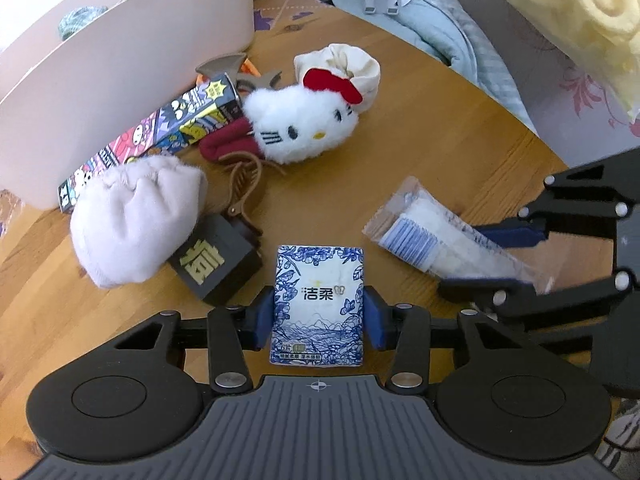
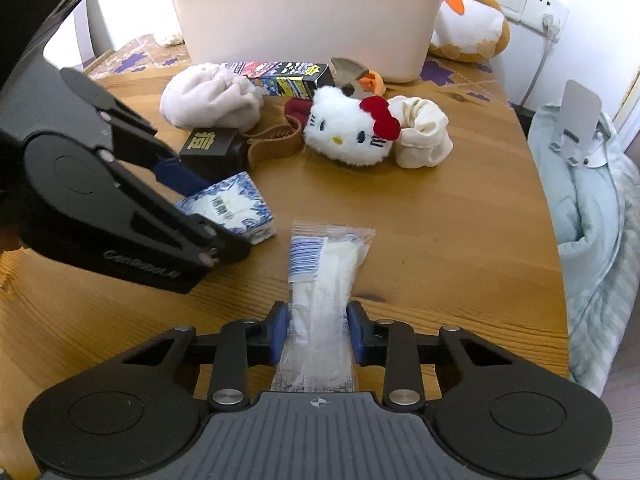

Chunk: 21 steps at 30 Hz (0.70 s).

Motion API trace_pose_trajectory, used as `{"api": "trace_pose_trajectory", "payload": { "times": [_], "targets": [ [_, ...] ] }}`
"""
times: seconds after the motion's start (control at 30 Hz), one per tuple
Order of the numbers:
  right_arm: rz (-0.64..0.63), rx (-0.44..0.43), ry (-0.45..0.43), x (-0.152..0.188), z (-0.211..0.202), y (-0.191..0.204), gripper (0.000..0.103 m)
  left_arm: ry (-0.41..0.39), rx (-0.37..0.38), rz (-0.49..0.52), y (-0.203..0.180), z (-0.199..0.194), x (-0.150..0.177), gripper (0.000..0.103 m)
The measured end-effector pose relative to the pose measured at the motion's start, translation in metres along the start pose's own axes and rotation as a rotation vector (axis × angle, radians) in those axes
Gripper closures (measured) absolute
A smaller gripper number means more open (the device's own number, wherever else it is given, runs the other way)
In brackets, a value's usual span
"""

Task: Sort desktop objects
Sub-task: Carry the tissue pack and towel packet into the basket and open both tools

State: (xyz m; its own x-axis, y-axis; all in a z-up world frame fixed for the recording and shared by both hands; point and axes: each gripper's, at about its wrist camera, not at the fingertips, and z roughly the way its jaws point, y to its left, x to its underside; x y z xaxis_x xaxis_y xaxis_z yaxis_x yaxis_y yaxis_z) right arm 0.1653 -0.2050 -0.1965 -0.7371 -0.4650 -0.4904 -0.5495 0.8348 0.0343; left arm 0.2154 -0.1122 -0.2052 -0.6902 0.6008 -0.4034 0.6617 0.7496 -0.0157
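Between the blue pads of the left gripper [image 1: 319,312] sits a flat tissue pack [image 1: 319,304], a soft rectangle printed with blue flowers and hills on white; both pads press its long edges, so it is clamped, low on the wooden table [image 1: 420,140]. Just to its right the right gripper [image 2: 318,330] is closed on a clear crinkly sachet [image 2: 324,280] with a blue barcode stripe and white contents, its near end hidden under the gripper body. Beyond the tissue pack lie a small black box [image 1: 216,266] with a gold character, a fuzzy pale-pink sock bundle [image 1: 136,220] and a brown claw hair clip [image 1: 244,184], partly covered by both. Farther back is a fluffy white cat plush [image 1: 304,120] with a red bow, touching a rolled cream sock [image 1: 344,68] and a dark red cloth [image 1: 232,144]. A long cartoon-printed carton [image 1: 160,136] leans along the smooth pink tub [image 1: 120,52], whose contents are mostly cut off. Light blue bedding [image 2: 592,220] bunches beyond the table's edge.
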Motion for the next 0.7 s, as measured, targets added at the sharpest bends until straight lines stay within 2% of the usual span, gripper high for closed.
{"api": "trace_pose_trajectory", "payload": {
  "times": [0.3,0.7],
  "targets": [
    [-0.007,-0.021,-0.038,-0.008,-0.014,-0.008,0.078,-0.051,-0.003,-0.016,0.003,-0.026,0.001,0.057],
    [-0.070,0.030,-0.225,-0.063,-0.054,-0.038,0.078,-0.195,-0.078,-0.082,0.041,-0.082,-0.021,0.057]
  ]
}}
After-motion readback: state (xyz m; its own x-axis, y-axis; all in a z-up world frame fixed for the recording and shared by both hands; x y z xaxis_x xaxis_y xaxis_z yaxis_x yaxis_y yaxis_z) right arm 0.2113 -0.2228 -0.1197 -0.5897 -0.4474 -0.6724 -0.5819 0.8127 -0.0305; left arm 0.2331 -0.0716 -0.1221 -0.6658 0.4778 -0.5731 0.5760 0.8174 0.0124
